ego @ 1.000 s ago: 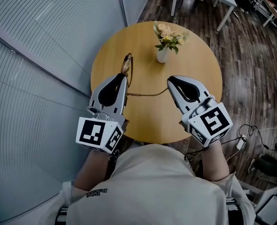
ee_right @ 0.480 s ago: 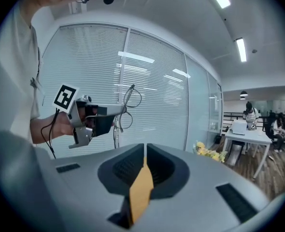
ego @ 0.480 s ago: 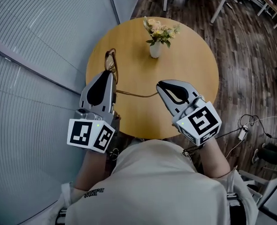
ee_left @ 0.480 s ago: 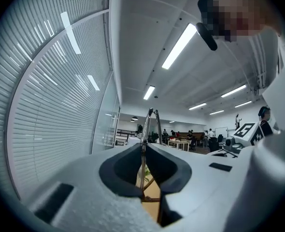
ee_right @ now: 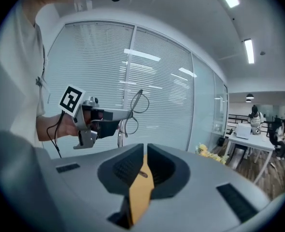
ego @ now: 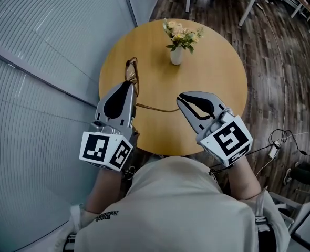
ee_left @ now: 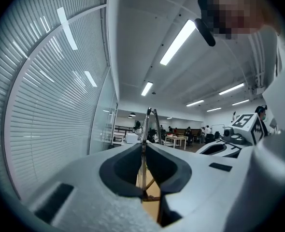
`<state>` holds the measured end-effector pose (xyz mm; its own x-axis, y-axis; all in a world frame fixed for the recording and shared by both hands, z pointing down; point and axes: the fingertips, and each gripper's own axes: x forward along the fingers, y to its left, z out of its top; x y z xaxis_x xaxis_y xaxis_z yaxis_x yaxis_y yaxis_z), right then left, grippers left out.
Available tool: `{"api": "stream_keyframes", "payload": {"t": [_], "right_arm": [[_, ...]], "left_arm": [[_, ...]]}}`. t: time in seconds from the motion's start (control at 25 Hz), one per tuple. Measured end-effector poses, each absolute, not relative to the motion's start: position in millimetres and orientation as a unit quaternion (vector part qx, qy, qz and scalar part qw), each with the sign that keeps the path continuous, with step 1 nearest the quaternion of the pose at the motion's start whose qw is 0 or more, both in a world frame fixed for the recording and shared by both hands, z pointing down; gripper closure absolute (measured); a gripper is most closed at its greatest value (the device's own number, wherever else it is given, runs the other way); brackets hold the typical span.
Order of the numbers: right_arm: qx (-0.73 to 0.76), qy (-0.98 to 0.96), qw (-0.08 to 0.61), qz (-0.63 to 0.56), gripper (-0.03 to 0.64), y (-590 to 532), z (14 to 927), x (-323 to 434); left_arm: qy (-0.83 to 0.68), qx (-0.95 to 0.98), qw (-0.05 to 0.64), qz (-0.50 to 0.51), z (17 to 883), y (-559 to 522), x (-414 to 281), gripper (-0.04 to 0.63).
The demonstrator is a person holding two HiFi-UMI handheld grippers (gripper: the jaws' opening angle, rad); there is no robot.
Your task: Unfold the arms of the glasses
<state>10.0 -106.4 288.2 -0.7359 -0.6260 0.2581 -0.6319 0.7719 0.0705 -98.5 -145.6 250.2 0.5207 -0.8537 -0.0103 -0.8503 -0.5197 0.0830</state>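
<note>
Round light-wood table (ego: 218,88) beside a slatted glass wall, with a white vase of flowers (ego: 177,54) at its far side. Thin brown wire-framed glasses (ego: 131,72) are over the table's left part. Left gripper (ego: 127,87) clamped on the frame. Right gripper (ego: 180,100) pinches the tip of one arm, which stretches between the two grippers. The gripper cubes carry black-and-white square markers.

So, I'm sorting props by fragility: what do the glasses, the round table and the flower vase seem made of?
Glasses: thin brownish-gold wire frame, probably metal, going by its slim glinting rim.
Table: warm yellow-brown, matte; wood or wood laminate, grain too faint to tell.
Vase: white, smooth, likely ceramic, though plastic is possible.
</note>
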Motion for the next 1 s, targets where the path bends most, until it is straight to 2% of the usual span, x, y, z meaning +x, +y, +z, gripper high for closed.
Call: {"api": "stream_keyframes", "payload": {"t": [0.2, 0.36, 0.52, 0.84, 1.0], "right_arm": [[0.302, -0.944, 0.134, -0.011, 0.577, -111.5, 266.8, -0.3], [0.247, -0.955, 0.162, -0.033, 0.574, -106.9, 268.9, -22.3], [0.193, -0.961, 0.194, -0.035, 0.518, -99.9, 281.7, -43.9], [0.159, -0.956, 0.242, -0.045, 0.518, -95.1, 304.2, -64.7], [0.164, -0.957, 0.239, -0.032, 0.518, -103.8, 307.6, -68.6]], "left_arm": [[-0.469, 0.883, 0.034, -0.020, 247.5, -139.6, -87.6, 0.554], [-0.449, 0.893, 0.029, -0.016, 245.3, -130.5, -75.0, 0.554], [-0.439, 0.898, 0.029, -0.017, 246.5, -126.6, -67.2, 0.554], [-0.437, 0.899, 0.027, -0.011, 250.8, -126.6, -62.4, 0.552], [-0.433, 0.900, 0.037, -0.013, 256.2, -130.1, -63.3, 0.553]]}}
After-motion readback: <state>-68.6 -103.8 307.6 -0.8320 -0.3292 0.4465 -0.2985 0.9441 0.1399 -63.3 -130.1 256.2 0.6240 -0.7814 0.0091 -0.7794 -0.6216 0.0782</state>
